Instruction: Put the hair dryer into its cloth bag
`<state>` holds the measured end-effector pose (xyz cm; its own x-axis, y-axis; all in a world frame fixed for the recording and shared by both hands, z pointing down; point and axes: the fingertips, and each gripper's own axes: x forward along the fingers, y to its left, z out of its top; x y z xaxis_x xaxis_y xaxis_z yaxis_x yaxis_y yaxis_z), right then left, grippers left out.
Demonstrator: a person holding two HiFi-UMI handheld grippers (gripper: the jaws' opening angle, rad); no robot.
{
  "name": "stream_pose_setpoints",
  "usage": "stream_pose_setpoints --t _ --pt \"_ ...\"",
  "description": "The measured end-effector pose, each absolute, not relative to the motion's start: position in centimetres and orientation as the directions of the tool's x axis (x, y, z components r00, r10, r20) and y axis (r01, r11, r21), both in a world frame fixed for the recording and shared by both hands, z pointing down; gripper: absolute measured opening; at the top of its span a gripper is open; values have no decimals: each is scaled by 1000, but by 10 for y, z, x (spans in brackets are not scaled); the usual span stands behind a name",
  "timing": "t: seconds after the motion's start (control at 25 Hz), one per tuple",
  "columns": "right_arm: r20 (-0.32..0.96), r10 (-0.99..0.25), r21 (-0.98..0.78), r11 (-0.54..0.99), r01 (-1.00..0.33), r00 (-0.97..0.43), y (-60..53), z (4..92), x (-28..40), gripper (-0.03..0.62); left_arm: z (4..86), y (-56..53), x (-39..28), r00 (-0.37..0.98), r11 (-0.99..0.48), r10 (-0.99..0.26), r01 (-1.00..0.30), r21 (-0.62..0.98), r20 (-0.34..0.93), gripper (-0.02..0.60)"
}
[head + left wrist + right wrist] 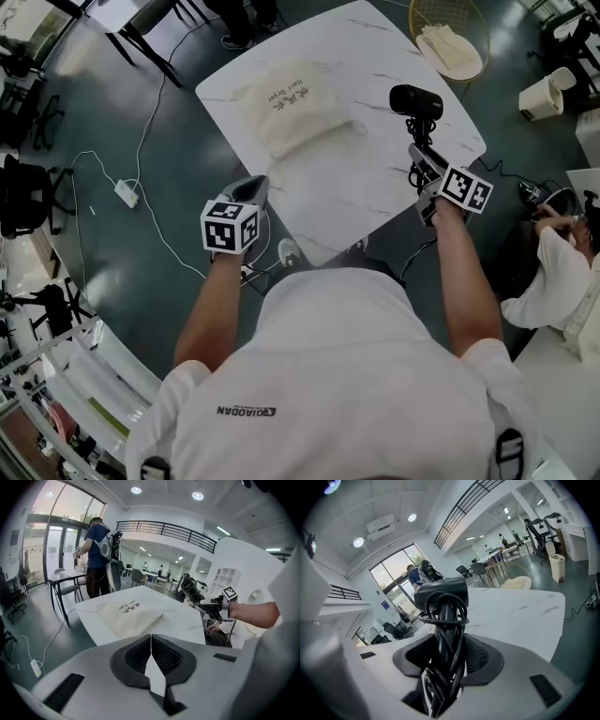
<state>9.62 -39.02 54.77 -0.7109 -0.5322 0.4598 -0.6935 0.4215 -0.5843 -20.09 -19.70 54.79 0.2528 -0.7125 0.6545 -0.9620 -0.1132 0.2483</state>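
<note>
A cream cloth bag with dark print lies flat on the white marble table. The black hair dryer, its cord wound round the handle, is held up above the table's right part. My right gripper is shut on its handle and cord. My left gripper is shut on nothing, hovering at the table's near left edge, short of the bag.
A wicker chair with a cream cushion stands beyond the table. A white power strip and its cable lie on the dark floor at left. A seated person is at right, another person stands by a far table.
</note>
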Motion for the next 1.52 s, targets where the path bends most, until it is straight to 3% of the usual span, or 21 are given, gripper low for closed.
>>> stream_pose_setpoints --t 0.76,1.16,1.24,1.52 --pt "388 -485 -694 406 -595 -784 -264 547 87 209 585 -237 -197 259 -258 -633 -959 117 730 31" --pt "401 -485 -678 415 -607 -778 -206 546 88 210 622 -260 -188 248 -368 -564 -929 29 788 35" --pt "410 -480 -676 411 -611 -776 -208 548 91 210 632 -275 -186 227 -399 -554 -917 -17 801 104" --pt "436 -453 -666 419 -617 -778 -187 553 89 210 673 -289 -184 147 -498 -460 -859 -118 876 160"
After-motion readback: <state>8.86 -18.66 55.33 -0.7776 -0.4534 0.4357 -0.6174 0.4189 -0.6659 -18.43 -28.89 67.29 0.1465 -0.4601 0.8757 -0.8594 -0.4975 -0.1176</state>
